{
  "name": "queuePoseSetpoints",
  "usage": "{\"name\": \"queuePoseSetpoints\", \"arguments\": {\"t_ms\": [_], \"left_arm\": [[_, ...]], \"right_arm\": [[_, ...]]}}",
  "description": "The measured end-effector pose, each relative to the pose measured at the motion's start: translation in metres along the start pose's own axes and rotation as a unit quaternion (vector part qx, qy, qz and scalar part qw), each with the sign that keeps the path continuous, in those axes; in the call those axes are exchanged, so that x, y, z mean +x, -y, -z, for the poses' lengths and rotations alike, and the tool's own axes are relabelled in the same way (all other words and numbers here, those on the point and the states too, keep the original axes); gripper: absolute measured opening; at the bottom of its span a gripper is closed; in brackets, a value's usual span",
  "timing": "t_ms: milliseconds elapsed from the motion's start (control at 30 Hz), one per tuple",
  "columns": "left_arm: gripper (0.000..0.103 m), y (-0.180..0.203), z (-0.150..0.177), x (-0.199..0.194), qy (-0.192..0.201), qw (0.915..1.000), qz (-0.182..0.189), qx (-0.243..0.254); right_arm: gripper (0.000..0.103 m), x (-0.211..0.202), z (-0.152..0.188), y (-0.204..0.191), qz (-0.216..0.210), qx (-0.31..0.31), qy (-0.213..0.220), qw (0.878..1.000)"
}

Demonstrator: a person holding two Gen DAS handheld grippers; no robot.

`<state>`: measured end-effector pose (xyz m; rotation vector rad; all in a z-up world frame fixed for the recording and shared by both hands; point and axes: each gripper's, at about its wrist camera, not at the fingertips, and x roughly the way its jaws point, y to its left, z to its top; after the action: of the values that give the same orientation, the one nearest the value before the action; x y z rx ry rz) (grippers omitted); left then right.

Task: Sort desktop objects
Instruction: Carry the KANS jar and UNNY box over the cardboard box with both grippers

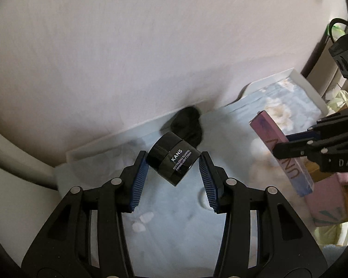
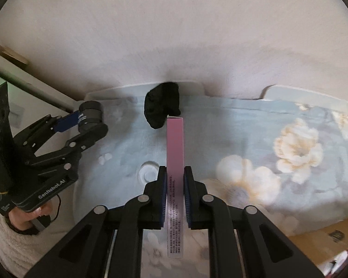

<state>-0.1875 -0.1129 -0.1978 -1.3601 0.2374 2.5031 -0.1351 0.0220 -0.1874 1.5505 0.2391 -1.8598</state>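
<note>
Between left fingers (image 1: 141,178), black jar (image 1: 173,163) reads "KANS Firming Light Cream".

Black grippers (image 2: 175,173), blue ribbed pads (image 1: 139,180)

A black KANS cream jar (image 1: 173,161), lid on, sits tilted between blue finger pads above the floral cloth, a long pink box (image 2: 175,162) is clamped lengthwise with its far end near a crumpled black cloth (image 2: 162,107).

Cream jar (image 1: 172,159) before cloth bundle (image 1: 188,125), box (image 1: 281,153) rightward
</note>
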Motion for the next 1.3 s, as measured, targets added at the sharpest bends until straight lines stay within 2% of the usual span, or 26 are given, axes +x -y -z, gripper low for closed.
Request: {"name": "queuePoseSetpoints", "arguments": {"t_ms": [100, 333, 567, 667, 867, 1067, 1300], "left_arm": [[0.042, 0.022, -0.013, -0.023, 0.009, 0.9999, -0.007, 0.011], [0.042, 0.081, -0.041, -0.063, 0.034, 0.9992, 0.008, 0.021], [0.042, 0.152, -0.058, -0.078, 0.034, 0.9976, 0.023, 0.056], [0.042, 0.197, -0.064, -0.068, 0.035, 0.9961, 0.030, 0.076], [0.042, 0.266, -0.058, -0.061, 0.022, 0.9928, 0.058, 0.102], [0.042, 0.316, -0.043, -0.057, 0.006, 0.9891, 0.084, 0.121], [0.042, 0.367, -0.020, -0.042, -0.021, 0.9856, 0.104, 0.132]], "right_arm": [[0.013, -0.027, 0.000, 0.025, 0.004, -0.003, 0.010, 1.000], [0.013, -0.094, 0.029, 0.057, 0.026, -0.005, 0.032, 0.999], [0.013, -0.135, 0.045, 0.107, 0.043, -0.002, 0.047, 0.998], [0.013, -0.148, 0.058, 0.127, 0.051, -0.002, 0.049, 0.997], [0.013, -0.165, 0.088, 0.181, 0.066, 0.014, 0.042, 0.997], [0.013, -0.177, 0.123, 0.225, 0.071, 0.033, 0.029, 0.997], [0.013, -0.169, 0.148, 0.253, 0.071, 0.027, 0.014, 0.997]]}}
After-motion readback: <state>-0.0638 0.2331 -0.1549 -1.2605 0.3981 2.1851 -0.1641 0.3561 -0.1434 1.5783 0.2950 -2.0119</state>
